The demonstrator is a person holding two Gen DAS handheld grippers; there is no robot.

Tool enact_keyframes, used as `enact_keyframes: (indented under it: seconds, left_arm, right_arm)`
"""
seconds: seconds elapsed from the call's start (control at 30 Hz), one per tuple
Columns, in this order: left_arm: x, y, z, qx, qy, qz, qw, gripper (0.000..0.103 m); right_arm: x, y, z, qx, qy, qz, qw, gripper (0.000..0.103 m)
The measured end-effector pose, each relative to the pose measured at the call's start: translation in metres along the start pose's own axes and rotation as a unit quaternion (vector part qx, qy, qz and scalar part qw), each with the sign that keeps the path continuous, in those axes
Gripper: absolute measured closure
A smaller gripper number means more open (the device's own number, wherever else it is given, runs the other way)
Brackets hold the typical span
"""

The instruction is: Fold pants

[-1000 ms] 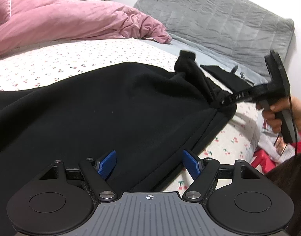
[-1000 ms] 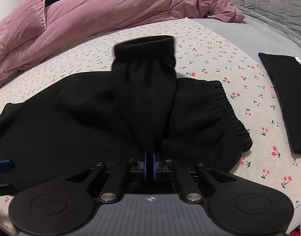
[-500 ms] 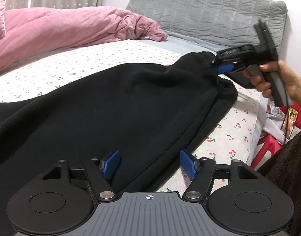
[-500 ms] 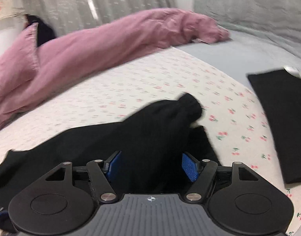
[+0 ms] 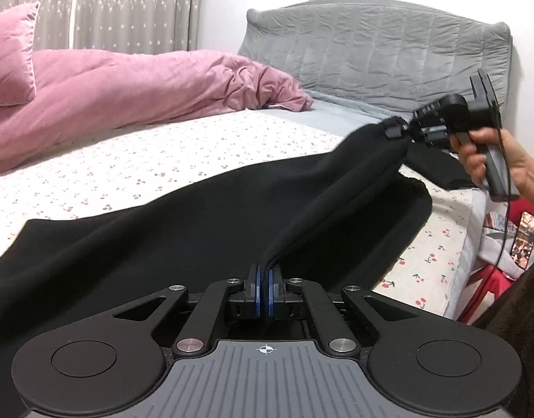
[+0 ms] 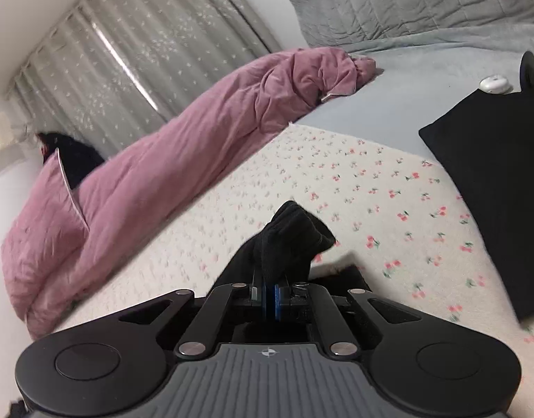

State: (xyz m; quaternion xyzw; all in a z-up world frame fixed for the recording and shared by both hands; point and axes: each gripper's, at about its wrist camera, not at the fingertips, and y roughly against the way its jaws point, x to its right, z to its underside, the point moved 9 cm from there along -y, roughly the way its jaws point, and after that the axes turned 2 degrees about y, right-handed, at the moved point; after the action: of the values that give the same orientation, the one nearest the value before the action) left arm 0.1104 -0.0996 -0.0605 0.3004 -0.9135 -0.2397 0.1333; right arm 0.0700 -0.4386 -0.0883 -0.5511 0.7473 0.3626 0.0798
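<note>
Black pants (image 5: 204, 223) lie stretched across the cherry-print bed sheet (image 5: 162, 153). My left gripper (image 5: 264, 280) is shut on a fold of the pants' near edge, its blue pads pinching the cloth. Far right in the left wrist view, a hand holds my right gripper (image 5: 397, 129), which is shut on the lifted end of the pants above the bed. The right wrist view shows that gripper (image 6: 268, 287) clamped on a bunched black end of the pants (image 6: 288, 240) sticking up past the pads.
A pink duvet (image 5: 127, 80) and pillow (image 5: 9, 59) lie along the far side. A grey quilted headboard (image 5: 371, 52) stands behind. A second folded black garment (image 6: 493, 174) lies on the sheet at the right, with a small white object (image 6: 495, 84) beyond. A red stool (image 5: 486, 285) stands beside the bed.
Both grippers went from open to shut on the pants. The right gripper lifted its end of the cloth and rolled, so the fabric now stretches taut between the two.
</note>
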Motion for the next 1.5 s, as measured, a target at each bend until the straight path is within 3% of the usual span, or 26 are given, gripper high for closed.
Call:
enact_keyframes:
  seconds: [0.17,0.23,0.3,0.37,0.43,0.53,0.63,0.67,0.83,0.97,1.03,1.07,1.13,1.27,1.33,1.4,1.5]
  left_arm:
    - [-0.002,0.000,0.017,-0.035,-0.004,0.009,0.9993,0.101]
    - [0.001,-0.002,0.025,-0.048,-0.017,0.006,0.9987,0.101]
    - [0.004,-0.004,0.029,-0.055,-0.026,0.003,0.9982,0.101]
    - [0.003,-0.004,0.030,-0.056,-0.025,0.002,0.9981,0.101]
    - [0.001,-0.003,0.030,-0.056,-0.019,0.003,0.9983,0.101]
    - [0.000,-0.003,0.033,-0.056,-0.021,0.002,0.9982,0.101]
    - [0.000,-0.003,0.034,-0.055,-0.025,0.001,0.9982,0.101]
    - [0.000,-0.003,0.034,-0.054,-0.026,0.001,0.9982,0.101]
    - [0.004,0.008,0.028,-0.034,-0.037,0.024,0.9985,0.101]
    - [0.009,0.001,0.038,-0.063,-0.049,0.035,0.9962,0.101]
    - [0.012,-0.001,0.040,-0.069,-0.061,0.034,0.9952,0.099]
    - [0.011,0.000,0.039,-0.070,-0.056,0.039,0.9952,0.096]
    - [0.005,0.007,0.036,-0.067,-0.030,0.056,0.9957,0.089]
    - [-0.020,0.031,0.019,-0.028,0.023,0.060,0.9975,0.079]
    - [-0.037,0.043,0.007,-0.003,0.044,0.046,0.9979,0.070]
    - [-0.058,0.050,-0.003,0.014,0.043,0.000,0.9990,0.061]
    - [-0.096,0.054,-0.017,0.018,0.046,-0.074,0.9960,0.056]
  right_arm:
    - [0.038,-0.017,0.051,-0.107,-0.044,0.052,0.992,0.098]
    - [0.043,-0.019,0.054,-0.106,-0.049,0.044,0.992,0.099]
    - [0.043,-0.015,0.048,-0.095,-0.059,0.026,0.993,0.092]
    - [0.043,-0.010,0.041,-0.076,-0.064,0.015,0.995,0.069]
    - [0.045,-0.004,0.030,-0.045,-0.083,-0.002,0.996,0.054]
    - [0.050,-0.003,0.023,-0.025,-0.110,-0.015,0.993,0.057]
    - [0.051,-0.010,0.025,-0.033,-0.071,0.022,0.997,0.082]
    - [0.049,-0.009,0.026,-0.031,-0.054,0.036,0.997,0.085]
    - [0.035,0.020,0.013,0.009,0.027,0.069,0.997,0.088]
    - [0.064,-0.003,0.031,-0.059,0.043,0.144,0.987,0.091]
    - [0.060,-0.003,0.028,-0.059,0.069,0.160,0.983,0.087]
    - [0.059,-0.002,0.027,-0.058,0.077,0.172,0.980,0.073]
    - [0.059,0.002,0.023,-0.049,0.094,0.200,0.974,0.057]
    - [0.055,0.020,0.007,-0.005,0.097,0.200,0.975,0.054]
    - [0.054,0.025,-0.001,0.017,0.088,0.191,0.977,0.051]
    - [0.046,0.028,-0.007,0.035,0.089,0.177,0.979,0.048]
    - [0.023,0.026,-0.009,0.042,0.103,0.143,0.983,0.042]
